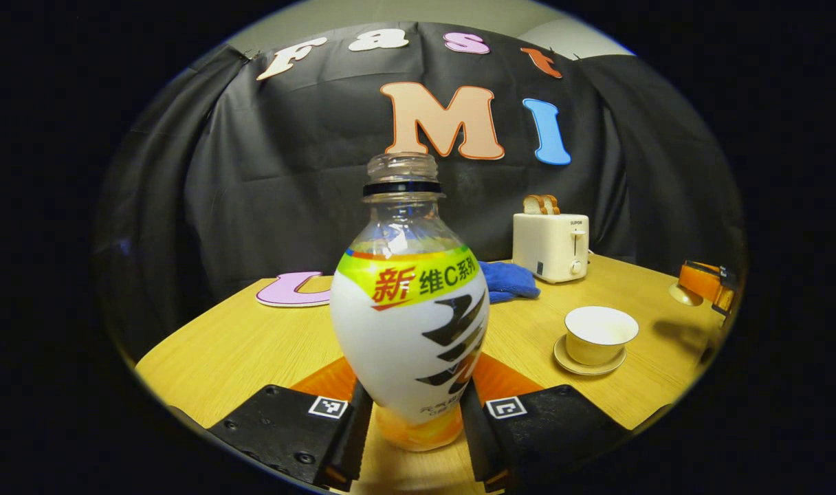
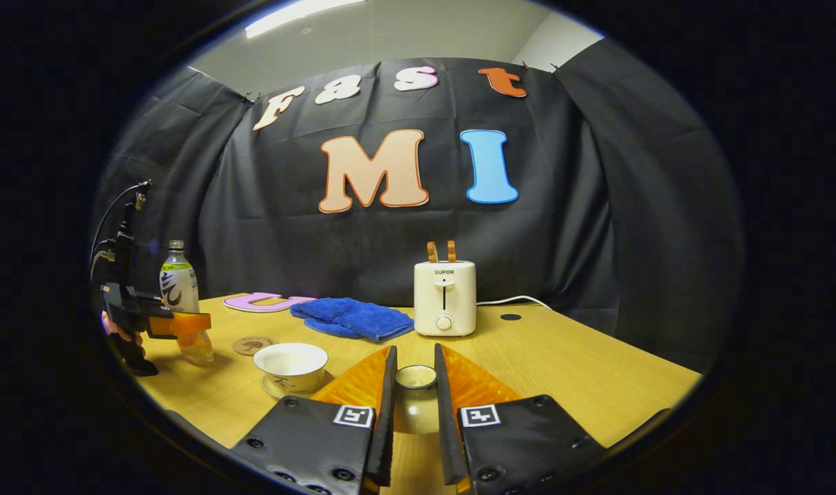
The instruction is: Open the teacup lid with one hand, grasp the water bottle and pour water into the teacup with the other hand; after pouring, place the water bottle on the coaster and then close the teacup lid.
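An uncapped plastic bottle point(image 1: 408, 330) with a white label and a green-yellow band stands upright, and my left gripper point(image 1: 414, 419) is shut on its lower body. In the right gripper view the same bottle point(image 2: 179, 285) and left gripper point(image 2: 177, 323) are at the far left, next to a round coaster point(image 2: 253, 345). The white teacup point(image 2: 291, 364) sits uncovered on its saucer; it is also to the right in the left gripper view point(image 1: 600, 333). My right gripper point(image 2: 416, 385) is shut on the small round teacup lid point(image 2: 416, 395), just above the table.
A cream toaster point(image 2: 445, 297) with bread slices stands at the back of the wooden table point(image 2: 562, 364), beside a folded blue cloth point(image 2: 353, 317). A hand point(image 2: 119, 330) holds the left gripper. The right gripper point(image 1: 710, 285) is at the far right of the left gripper view.
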The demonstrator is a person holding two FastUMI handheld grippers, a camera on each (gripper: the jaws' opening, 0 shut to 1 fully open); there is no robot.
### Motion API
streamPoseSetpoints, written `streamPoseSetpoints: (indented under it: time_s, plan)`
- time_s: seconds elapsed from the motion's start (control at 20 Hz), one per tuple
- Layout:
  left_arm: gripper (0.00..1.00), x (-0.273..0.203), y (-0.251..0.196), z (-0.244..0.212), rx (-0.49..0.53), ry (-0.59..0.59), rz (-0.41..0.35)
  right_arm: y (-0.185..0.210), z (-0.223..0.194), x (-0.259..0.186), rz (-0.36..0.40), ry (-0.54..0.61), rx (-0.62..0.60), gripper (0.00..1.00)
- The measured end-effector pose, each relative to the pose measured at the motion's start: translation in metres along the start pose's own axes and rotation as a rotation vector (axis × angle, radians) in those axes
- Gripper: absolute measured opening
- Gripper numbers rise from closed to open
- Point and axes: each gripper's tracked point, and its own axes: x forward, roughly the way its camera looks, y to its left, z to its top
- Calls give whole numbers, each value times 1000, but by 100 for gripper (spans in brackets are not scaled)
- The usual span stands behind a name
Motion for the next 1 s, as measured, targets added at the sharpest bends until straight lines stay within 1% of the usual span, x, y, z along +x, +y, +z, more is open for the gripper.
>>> streamPoseSetpoints:
  time_s: [0.05, 0.1, 0.25, 0.3, 0.4, 0.45, 0.5, 0.6, 0.85, 1.0]
  plan:
    - [58, 0, -1, 1, 33, 6, 8, -2, 0, 0, -4, -1, 0, 31]
    - [54, -1, -2, 0, 74, 13, 20, -4, 1, 1, -9, 0, 0, 31]
    - [52, -1, 1, 11, 228, 24, 64, -10, 1, 2, -21, 0, -1, 32]
    - [52, -1, 3, 16, 298, 29, 85, -12, 1, 3, -25, 0, -1, 32]
    - [52, 0, 8, 32, 469, 5, 125, -13, 0, 3, -32, 3, -1, 31]
    - [51, 1, 8, 39, 558, 3, 139, -14, 1, 3, -35, 2, -1, 31]
    - [52, 2, 6, 43, 637, 7, 147, -16, 1, 3, -36, 3, -1, 32]
    - [51, 7, 4, 45, 765, 24, 151, -19, 0, 3, -36, 3, -1, 31]
    - [52, 19, -6, 48, 1042, 64, 137, -22, 0, 3, -34, 4, -1, 31]
    - [52, 22, -15, 46, 1188, 84, 111, -22, -1, 4, -32, 3, -2, 31]
